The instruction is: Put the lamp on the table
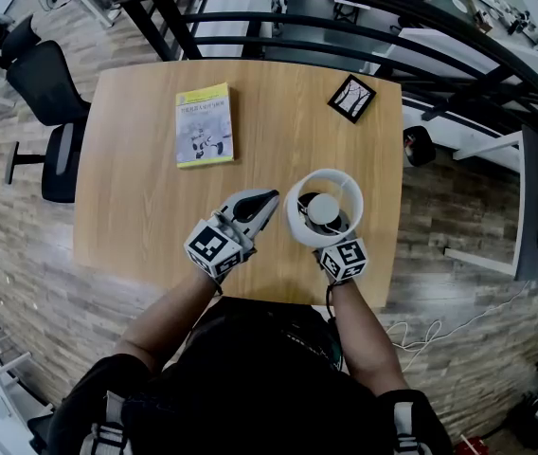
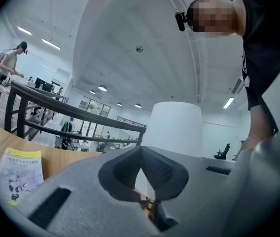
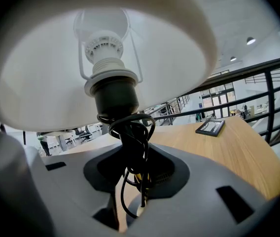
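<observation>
Lamp (image 3: 111, 90) (upright) in right gripper (image 3: 135, 179)

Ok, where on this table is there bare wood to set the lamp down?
Widest bare wood: mid-table, between the yellow booklet and the black picture frame, ahead of the lamp. The near left corner, this side of the booklet, is bare too. Crowded along the near edge, where the left gripper sits beside the lamp.

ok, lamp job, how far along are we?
Done: lamp upright over the table. In hand: right gripper clamped on its cord-wrapped stem; left gripper shut, empty alongside. Remaining: base hidden under the shade, so seating unconfirmed; then release.
</observation>
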`<state>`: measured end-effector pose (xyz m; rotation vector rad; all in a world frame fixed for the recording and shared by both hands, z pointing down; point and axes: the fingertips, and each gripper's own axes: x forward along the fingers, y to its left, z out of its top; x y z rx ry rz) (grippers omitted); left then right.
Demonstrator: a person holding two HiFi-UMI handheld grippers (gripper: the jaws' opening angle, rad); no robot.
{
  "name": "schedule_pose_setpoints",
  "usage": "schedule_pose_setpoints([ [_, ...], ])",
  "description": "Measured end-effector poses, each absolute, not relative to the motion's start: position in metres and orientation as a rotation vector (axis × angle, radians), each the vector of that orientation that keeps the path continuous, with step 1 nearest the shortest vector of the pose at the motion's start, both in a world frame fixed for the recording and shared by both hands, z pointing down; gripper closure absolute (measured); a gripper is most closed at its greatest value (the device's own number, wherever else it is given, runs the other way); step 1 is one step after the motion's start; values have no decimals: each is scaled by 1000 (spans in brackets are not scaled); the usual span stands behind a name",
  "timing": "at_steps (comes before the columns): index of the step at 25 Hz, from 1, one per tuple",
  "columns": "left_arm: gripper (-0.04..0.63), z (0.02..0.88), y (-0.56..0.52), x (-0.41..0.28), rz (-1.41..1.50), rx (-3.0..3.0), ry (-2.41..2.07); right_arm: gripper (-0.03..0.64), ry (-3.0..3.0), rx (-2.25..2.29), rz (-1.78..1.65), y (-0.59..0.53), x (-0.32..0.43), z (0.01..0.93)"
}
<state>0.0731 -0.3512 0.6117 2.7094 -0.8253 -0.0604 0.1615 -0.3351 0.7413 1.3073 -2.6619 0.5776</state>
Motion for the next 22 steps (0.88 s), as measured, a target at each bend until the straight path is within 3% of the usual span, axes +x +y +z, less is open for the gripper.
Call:
schedule_pose_setpoints([
  [22, 588, 608, -329, 60, -28, 2740, -799, 443, -2635, 1439, 533, -317, 181, 749],
])
